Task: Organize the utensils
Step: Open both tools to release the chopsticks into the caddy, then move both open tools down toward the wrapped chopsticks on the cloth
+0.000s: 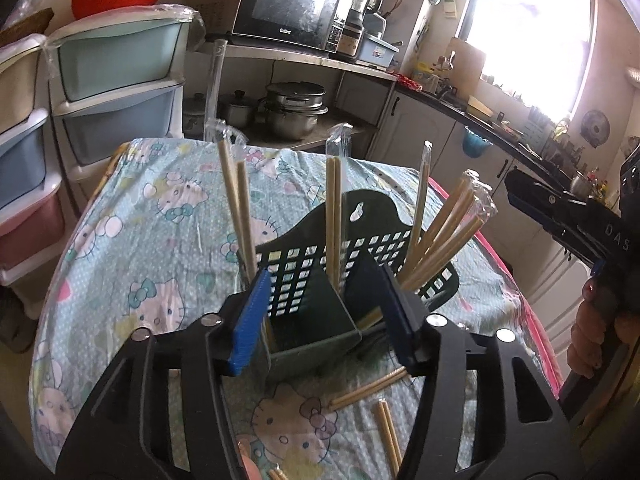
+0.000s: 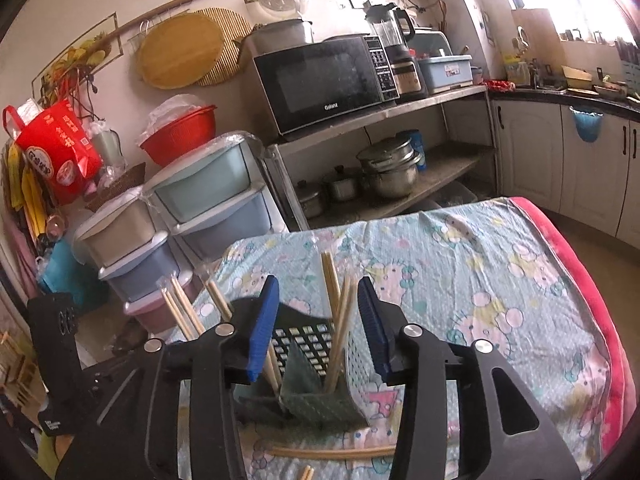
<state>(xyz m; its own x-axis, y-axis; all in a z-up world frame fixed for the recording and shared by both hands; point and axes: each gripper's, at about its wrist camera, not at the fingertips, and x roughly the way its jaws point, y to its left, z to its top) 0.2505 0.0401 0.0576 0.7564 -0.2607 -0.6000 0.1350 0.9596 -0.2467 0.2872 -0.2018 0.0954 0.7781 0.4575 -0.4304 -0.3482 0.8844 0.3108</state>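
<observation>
Both the left tongs (image 1: 324, 316) and right tongs (image 2: 316, 328) stand partly open and empty above the dark holder (image 1: 320, 276) on the tabletop (image 1: 160, 240). Wrapped chopsticks (image 1: 333, 220) stand in its compartments, likely sorted upright; loose chopsticks (image 1: 368, 390) lie in front, probably next.

Dark green perforated utensil holder (image 1: 320, 280) stands upright on the cartoon-print tablecloth (image 1: 160, 240). Wrapped wooden chopsticks (image 1: 333, 216) stand inside its compartments, leaning variously. Loose chopsticks (image 1: 368, 388) lie flat just before the holder.
</observation>
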